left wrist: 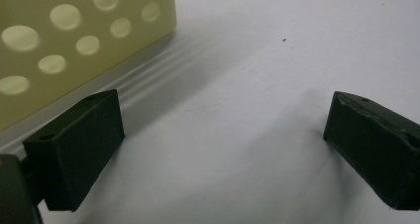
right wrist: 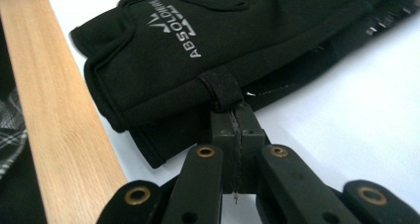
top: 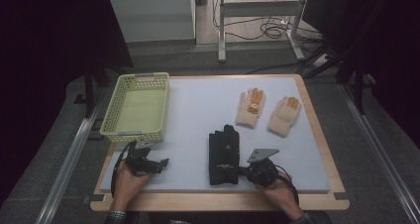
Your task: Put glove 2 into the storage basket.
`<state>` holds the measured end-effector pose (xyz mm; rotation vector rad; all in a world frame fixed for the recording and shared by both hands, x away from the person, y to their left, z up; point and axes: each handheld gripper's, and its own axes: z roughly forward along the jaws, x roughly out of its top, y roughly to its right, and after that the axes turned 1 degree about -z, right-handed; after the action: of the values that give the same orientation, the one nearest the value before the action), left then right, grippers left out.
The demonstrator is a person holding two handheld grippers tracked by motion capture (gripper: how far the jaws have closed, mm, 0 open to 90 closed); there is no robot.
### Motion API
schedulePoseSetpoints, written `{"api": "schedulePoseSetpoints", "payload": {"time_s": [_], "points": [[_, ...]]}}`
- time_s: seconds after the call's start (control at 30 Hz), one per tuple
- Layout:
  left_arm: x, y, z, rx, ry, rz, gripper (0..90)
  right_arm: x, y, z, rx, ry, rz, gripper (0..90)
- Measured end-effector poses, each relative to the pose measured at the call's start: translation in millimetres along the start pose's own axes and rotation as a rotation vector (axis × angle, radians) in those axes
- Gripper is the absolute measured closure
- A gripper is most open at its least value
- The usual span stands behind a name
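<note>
Low in the frame's centre, the soft, limp pair of black fabric gloves (top: 224, 157) should drape when lifted by the cuff loop, which the right gripper (right wrist: 233, 110) pinches shut, while the left gripper (left wrist: 223, 135) gapes empty.

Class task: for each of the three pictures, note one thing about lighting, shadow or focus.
High view: the room around the table is dark, and the black gloves show little detail. Left gripper view: the yellow basket is soft and out of focus, and it casts a shadow on the white mat. Right gripper view: the glove lettering is sharp.
</note>
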<state>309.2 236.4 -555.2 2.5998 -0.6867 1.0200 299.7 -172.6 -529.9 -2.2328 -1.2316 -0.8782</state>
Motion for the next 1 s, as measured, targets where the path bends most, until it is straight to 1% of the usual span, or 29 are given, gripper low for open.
{"api": "schedulePoseSetpoints", "payload": {"time_s": [0.17, 0.27, 0.33, 0.57, 0.7, 0.8, 0.87, 0.9, 0.93, 1.0], "points": [[0.0, -0.1, -0.1, 0.0, -0.001, 0.001, 2.2, 9.5, -7.9, 13.0, 0.032, 0.002, -0.019, 88.6], [0.1, -0.1, -0.1, 0.0, -0.001, 0.001, 2.2, 15.8, -11.9, 20.8, 0.044, 0.003, -0.026, 88.6], [0.1, -0.1, -0.1, 0.001, -0.002, 0.002, 2.2, 20.7, -14.6, 27.2, 0.047, 0.008, -0.04, 88.6], [0.3, -0.3, -0.4, 0.002, -0.008, 0.008, 2.2, 40.0, -23.6, 51.1, 0.045, 0.018, -0.06, 88.6], [0.3, -0.1, -0.4, 0.004, -0.009, 0.008, 2.2, 47.2, -24.9, 59.8, 0.047, 0.023, -0.066, 88.6], [0.4, -0.1, -0.3, 0.003, -0.01, 0.007, 2.2, 47.6, -25.3, 59.1, 0.045, 0.017, -0.072, 88.5], [0.5, -0.1, -0.3, 0.004, -0.011, 0.007, 2.2, 45.8, -25.3, 54.8, 0.033, 0.016, -0.083, 87.6], [0.5, -0.1, -0.3, 0.003, -0.011, 0.007, 2.2, 44.5, -24.2, 51.1, 0.027, 0.02, -0.08, 86.6], [0.5, -0.2, -0.3, 0.003, -0.011, 0.007, 2.2, 43.1, -21.4, 47.2, 0.02, 0.027, -0.084, 85.4], [0.5, -0.2, -0.3, 0.002, -0.01, 0.006, 2.2, 39.8, -14.4, 37.7, -0.011, 0.033, -0.068, 83.3]]}}
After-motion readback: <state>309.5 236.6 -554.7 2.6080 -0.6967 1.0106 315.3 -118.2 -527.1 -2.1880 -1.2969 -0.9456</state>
